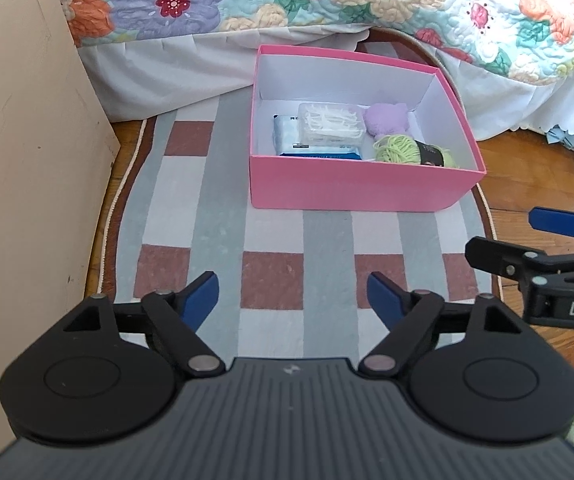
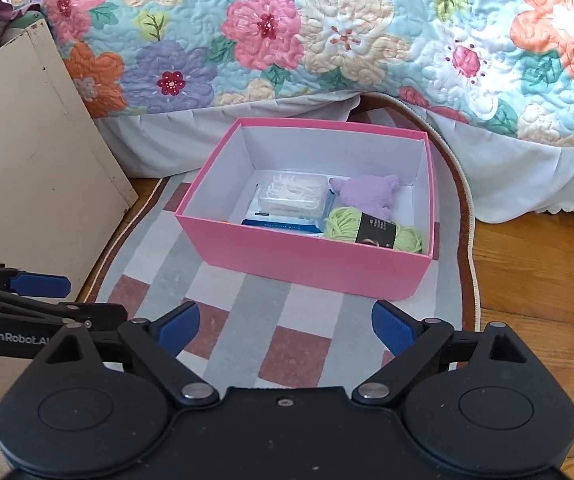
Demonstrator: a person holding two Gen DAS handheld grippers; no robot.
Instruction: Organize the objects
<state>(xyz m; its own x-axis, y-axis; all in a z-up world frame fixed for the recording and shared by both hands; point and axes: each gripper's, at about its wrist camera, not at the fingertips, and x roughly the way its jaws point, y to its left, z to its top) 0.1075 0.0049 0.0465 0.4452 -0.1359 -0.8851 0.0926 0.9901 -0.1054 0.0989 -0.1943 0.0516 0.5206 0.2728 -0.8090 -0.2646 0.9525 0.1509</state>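
yarn (image 2: 373, 230) lies in box (image 2: 307, 272), lower right, long axis left-right across frame. left gripper (image 1: 293, 300) and right gripper (image 2: 285, 330) jaws apart, empty.

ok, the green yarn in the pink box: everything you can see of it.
The green yarn is a small light-green skein, soft and loosely wound, with a dark paper band around its middle bearing small print too fine to read. It lies on its side in the near right corner of the pink box, against the near wall. The purple plush sits just behind it and the blue wipes pack lies to its left. Neither gripper is near it.
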